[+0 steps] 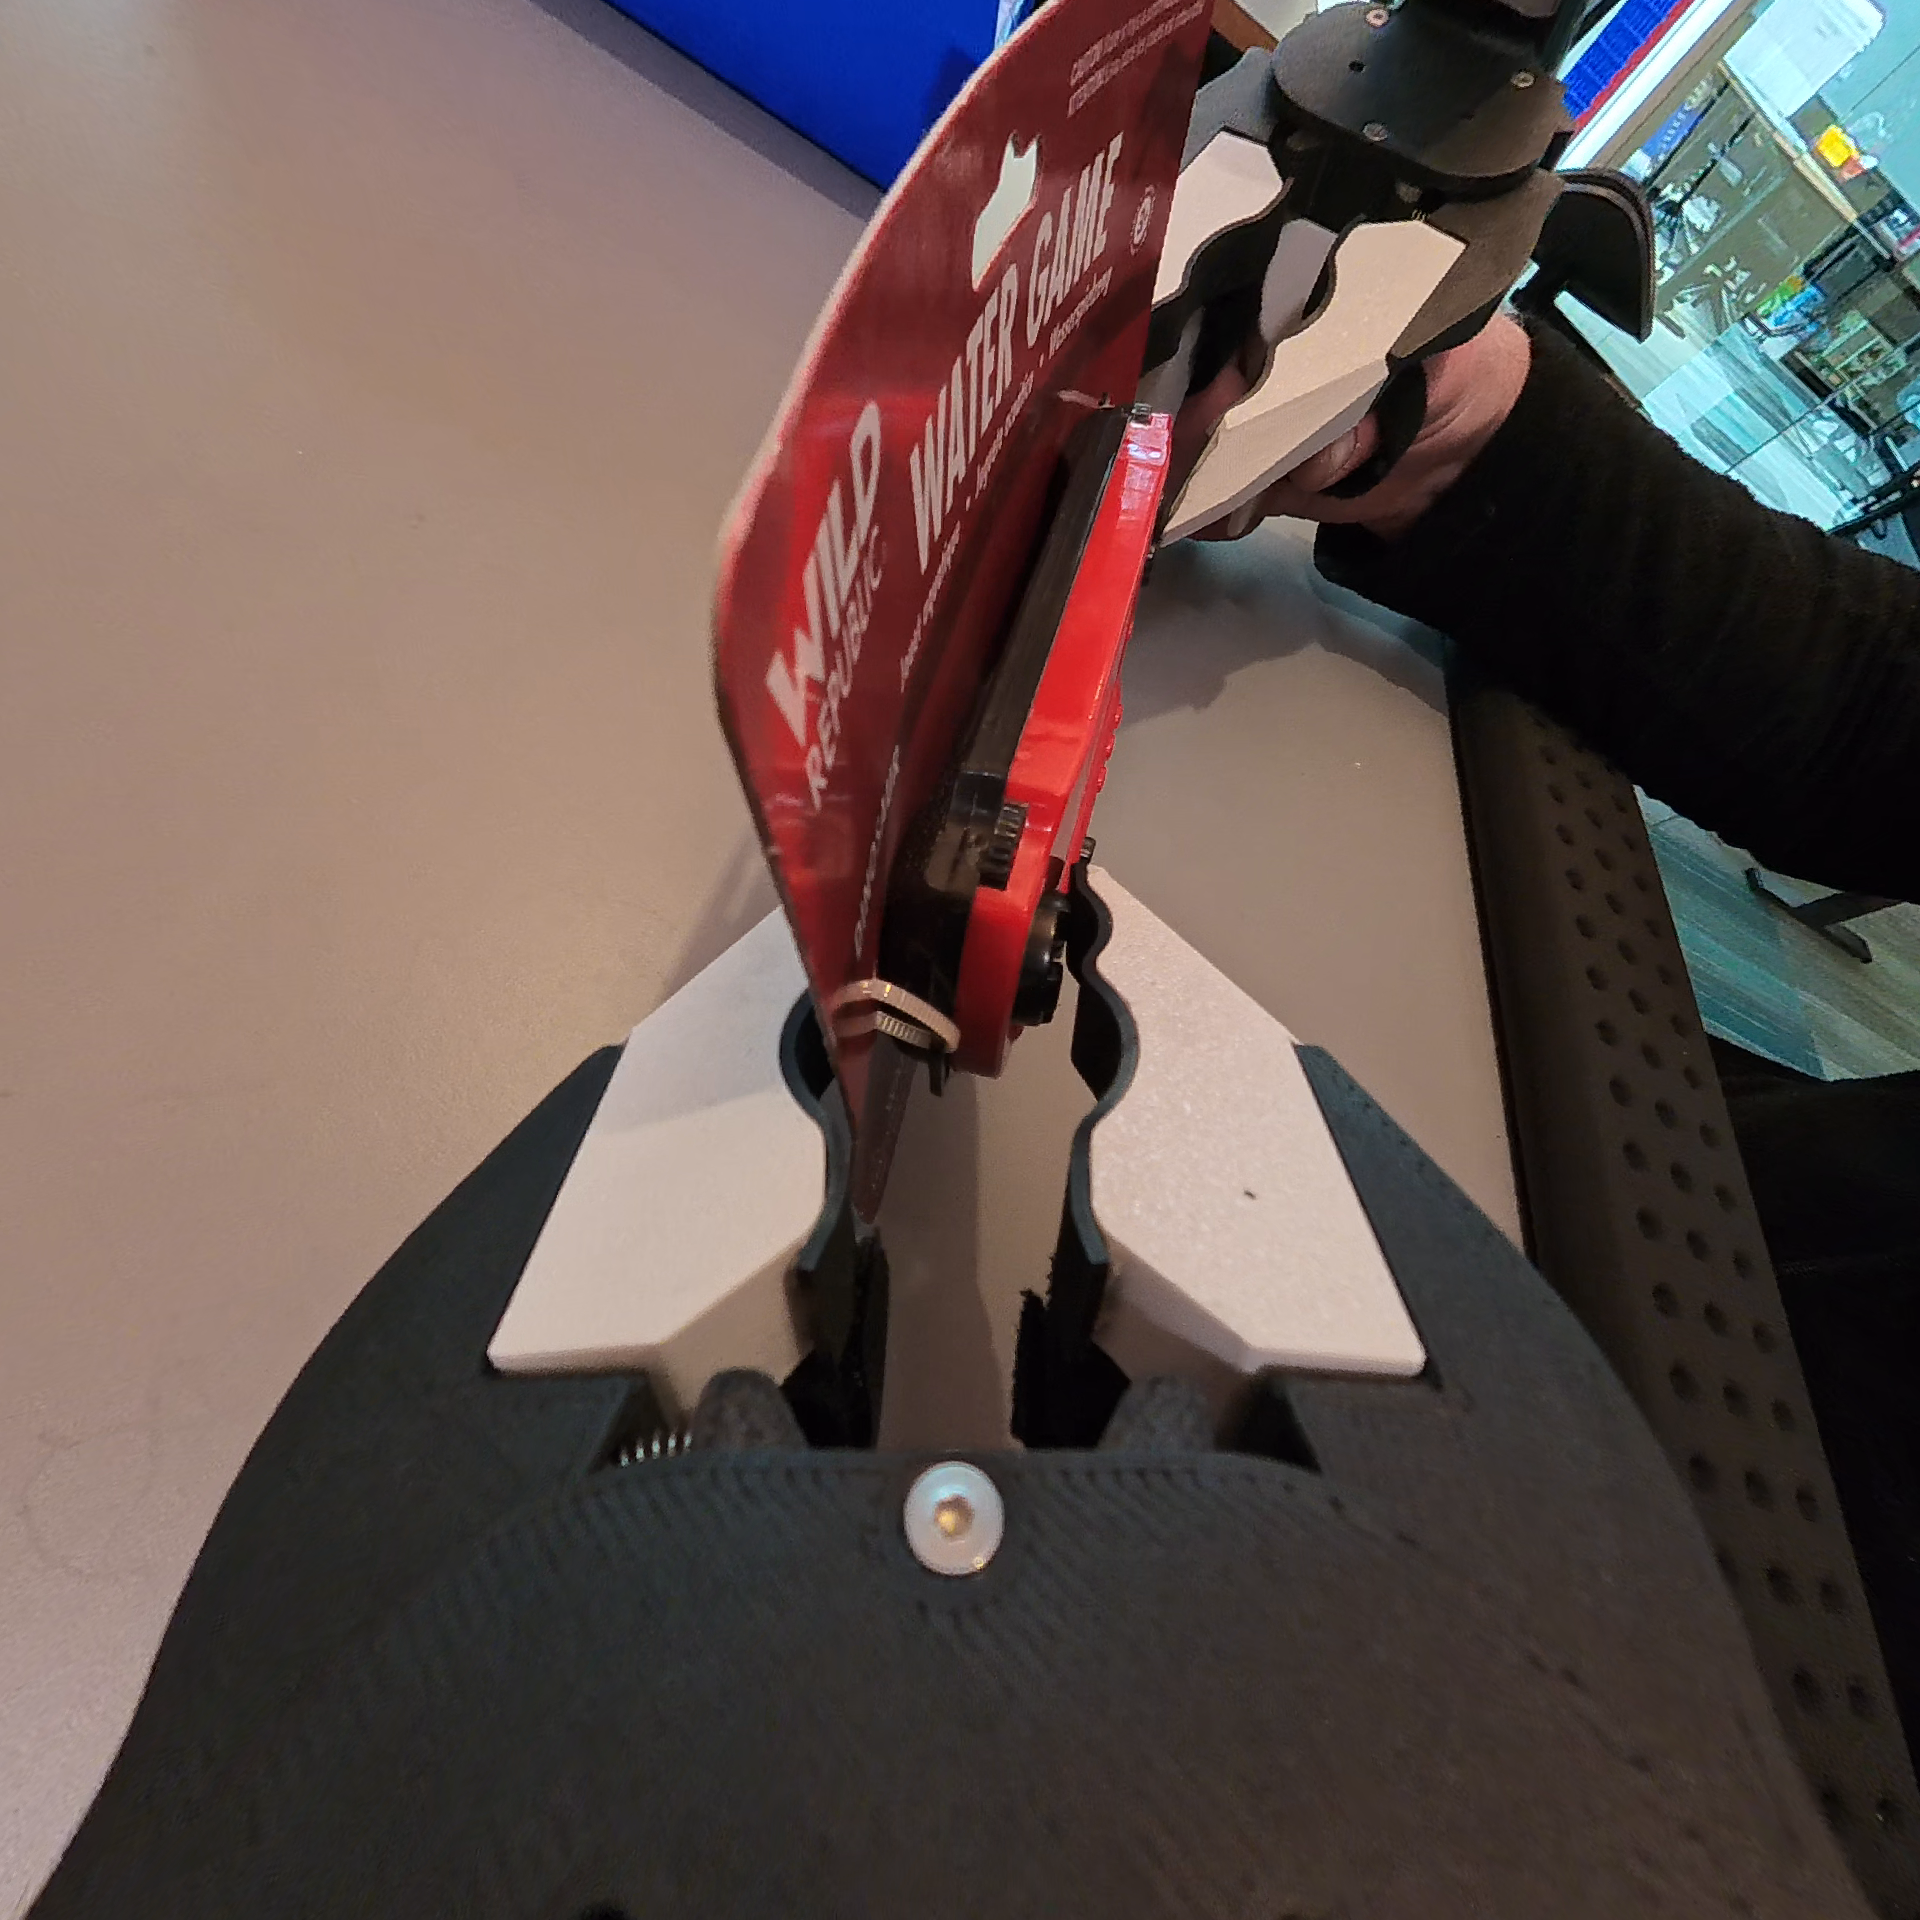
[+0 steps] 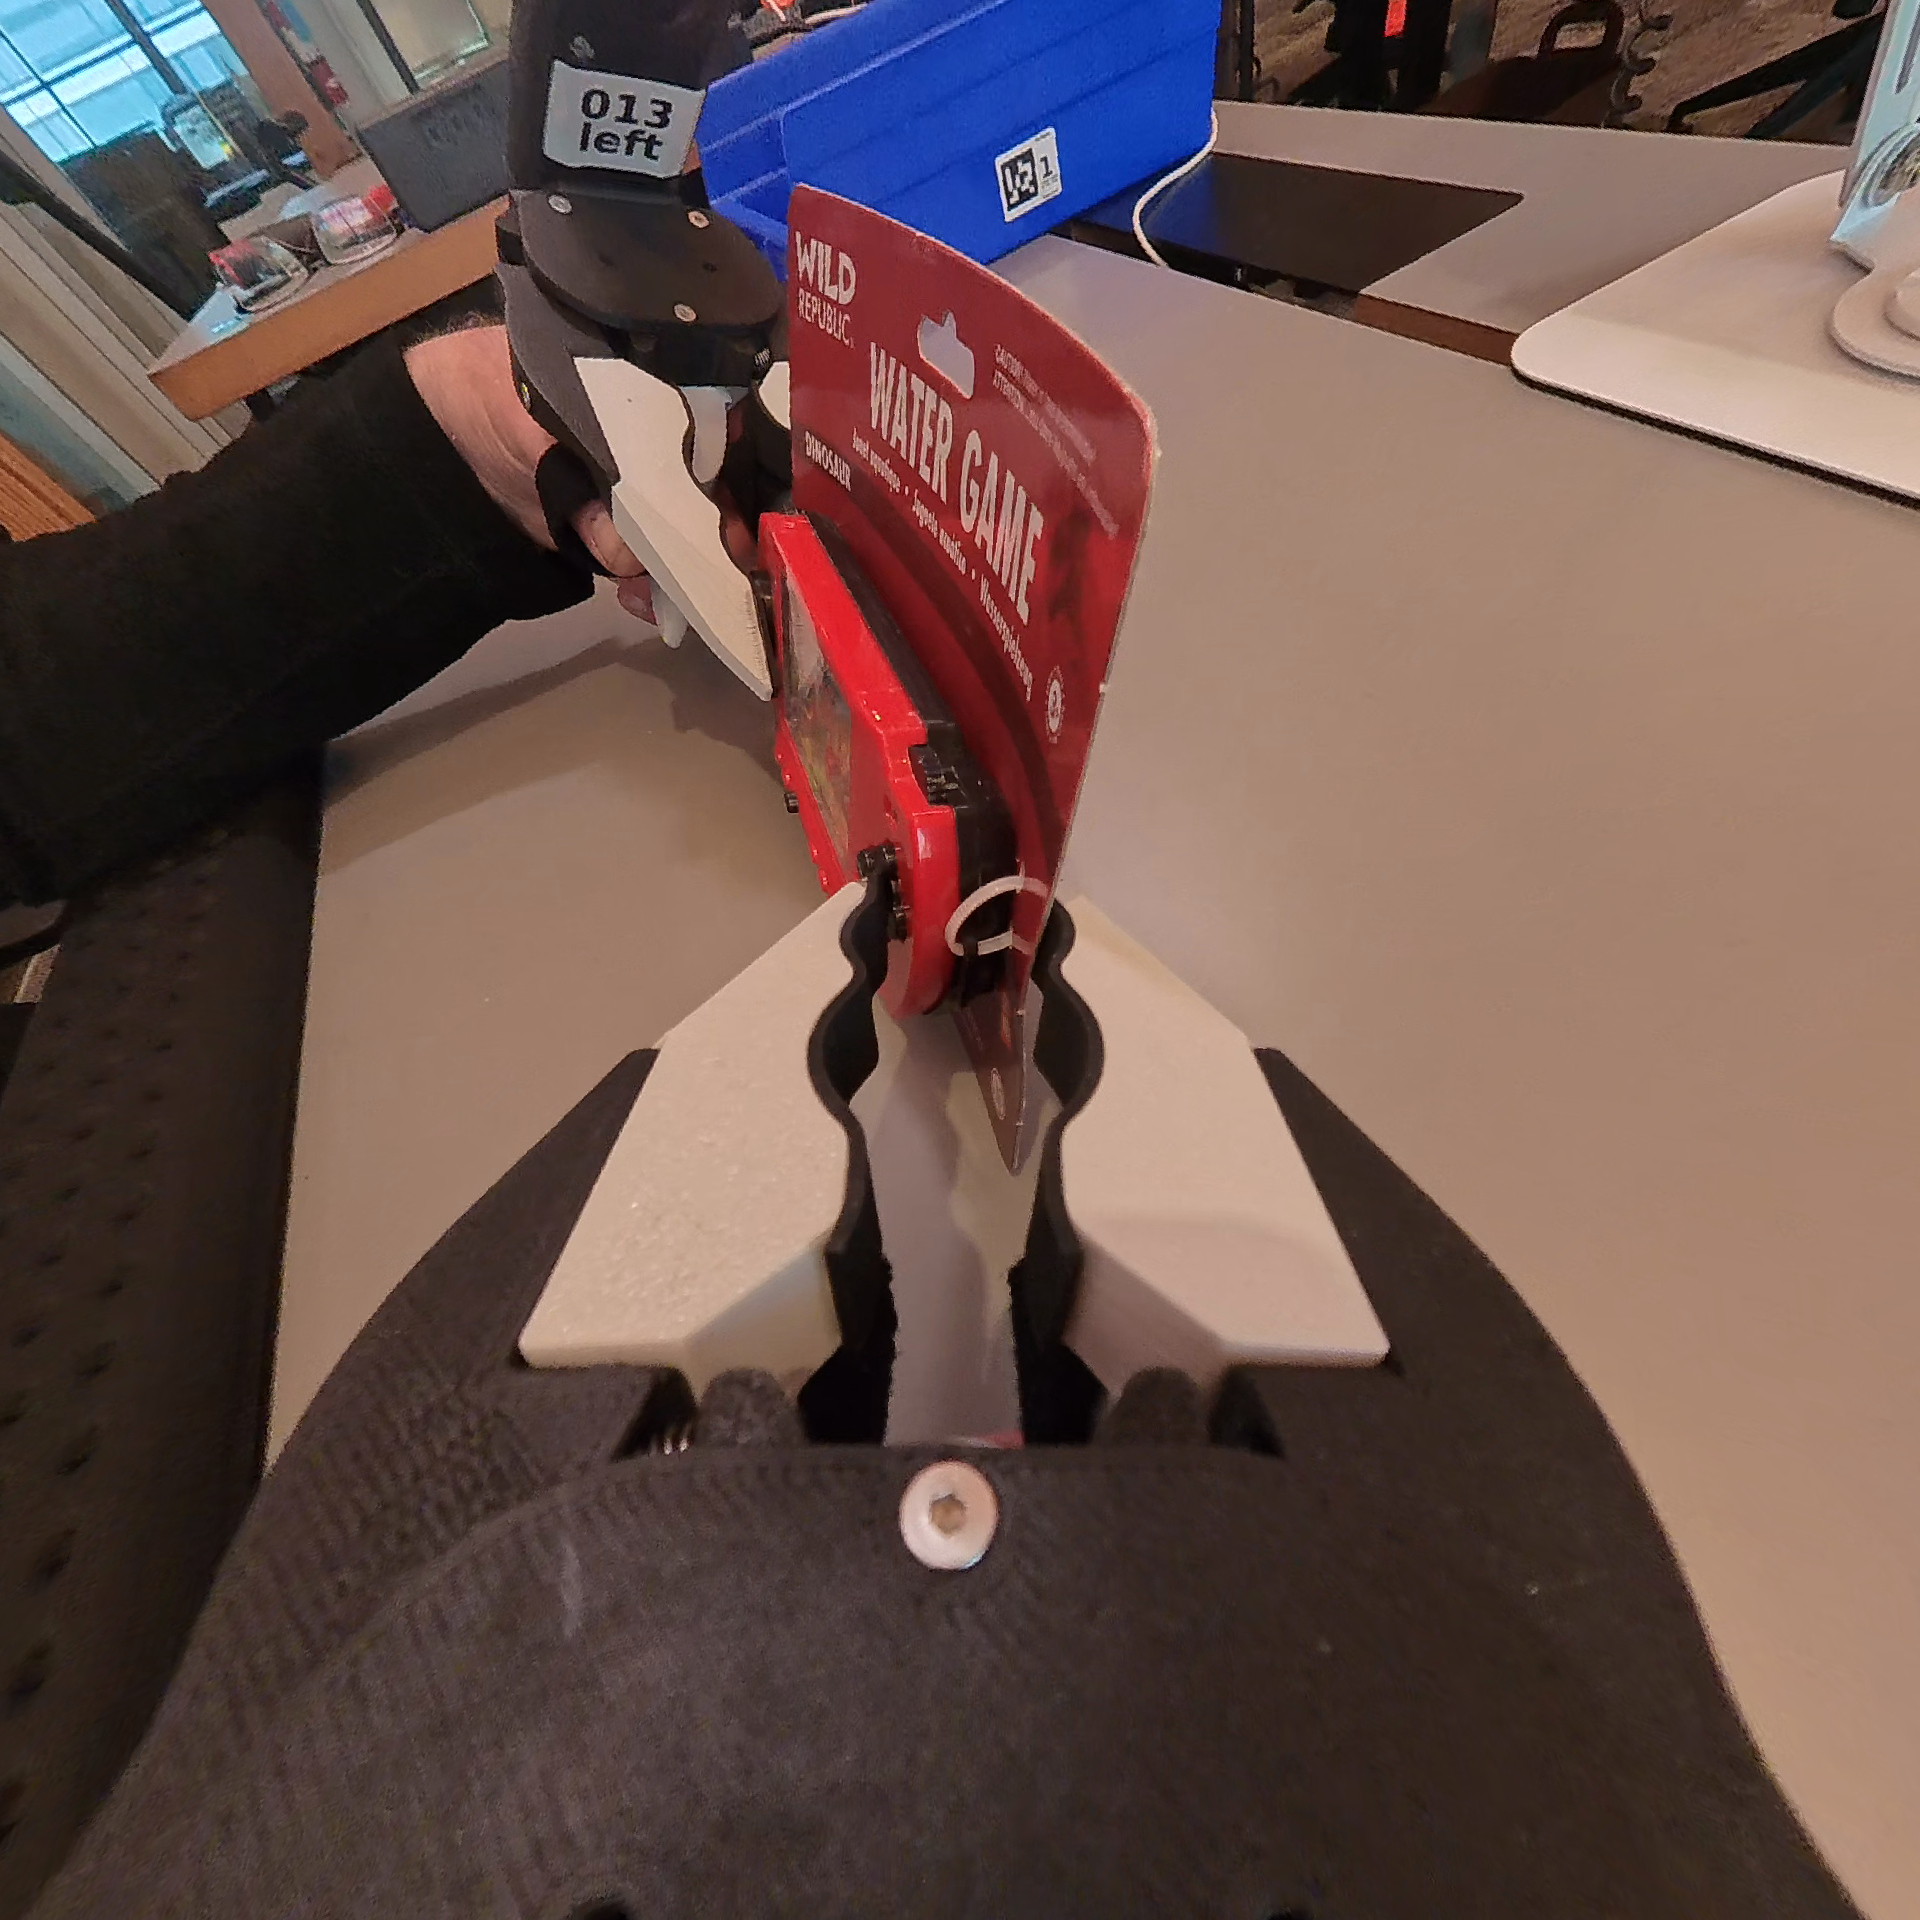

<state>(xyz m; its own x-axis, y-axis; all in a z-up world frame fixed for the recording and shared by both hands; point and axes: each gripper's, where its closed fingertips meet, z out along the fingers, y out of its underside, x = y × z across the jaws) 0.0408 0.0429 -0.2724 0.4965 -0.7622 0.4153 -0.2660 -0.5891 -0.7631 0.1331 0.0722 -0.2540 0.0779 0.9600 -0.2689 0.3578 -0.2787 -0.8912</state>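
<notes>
- My left gripper (image 1: 961, 997) pinches one end of the toy (image 1: 1049, 748), still tied to its red card (image 1: 935, 499).
- My right gripper (image 2: 961, 935) clamps the other end, so the toy hangs edge-up above the table (image 2: 1455, 831).

Glossy red plastic toy (image 2: 883, 790), matt red card backing (image 2: 977, 499), smooth matt grey table (image 2: 1455, 831), blue plastic bin (image 2: 935, 94)

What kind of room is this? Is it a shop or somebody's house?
Probably an office or workshop, not a house: a long grey table, a blue plastic bin on it, and more desks beside big windows behind.
</notes>
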